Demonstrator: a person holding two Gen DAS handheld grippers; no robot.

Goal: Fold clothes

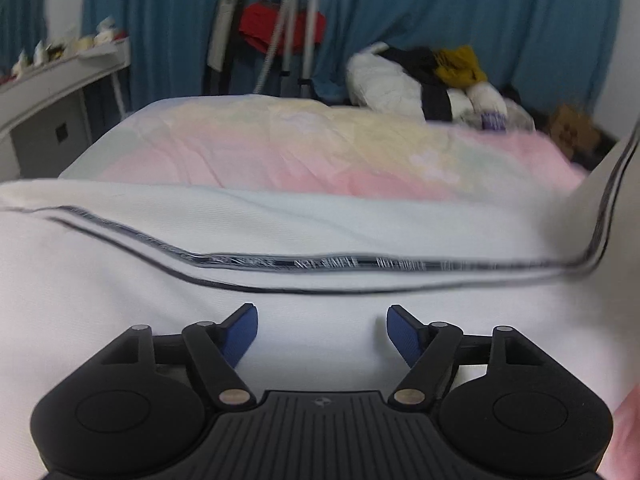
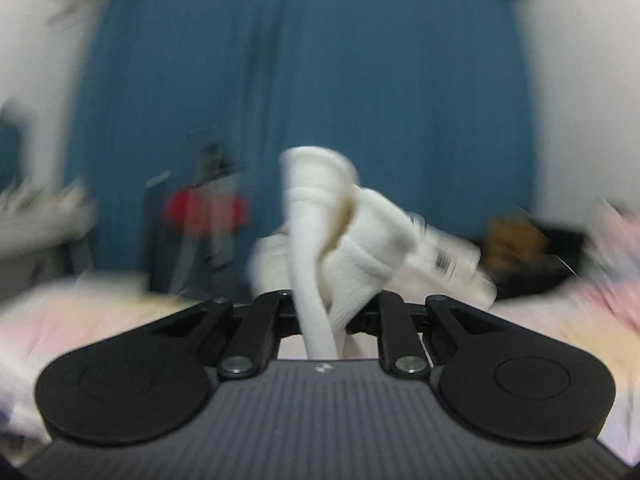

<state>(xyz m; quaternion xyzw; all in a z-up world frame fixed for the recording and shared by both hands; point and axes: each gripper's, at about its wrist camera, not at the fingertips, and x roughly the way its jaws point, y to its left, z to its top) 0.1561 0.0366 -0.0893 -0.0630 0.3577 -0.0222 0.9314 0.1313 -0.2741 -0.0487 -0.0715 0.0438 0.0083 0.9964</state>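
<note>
A white garment (image 1: 280, 232) with a dark striped band lies across the bed in the left wrist view, its right end lifted up out of frame. My left gripper (image 1: 322, 332) is open just above the white cloth, blue pads (image 1: 240, 336) apart, holding nothing. In the right wrist view my right gripper (image 2: 332, 308) is shut on a bunched fold of the white garment (image 2: 344, 236), which sticks up between the fingers. That view is motion-blurred.
The bed has a pastel pink and yellow cover (image 1: 280, 148). A pile of clothes (image 1: 432, 80) lies at its far right. A tripod (image 1: 292, 28) and a red item stand by the blue curtain (image 1: 480, 12). A white desk (image 1: 52, 92) is at left.
</note>
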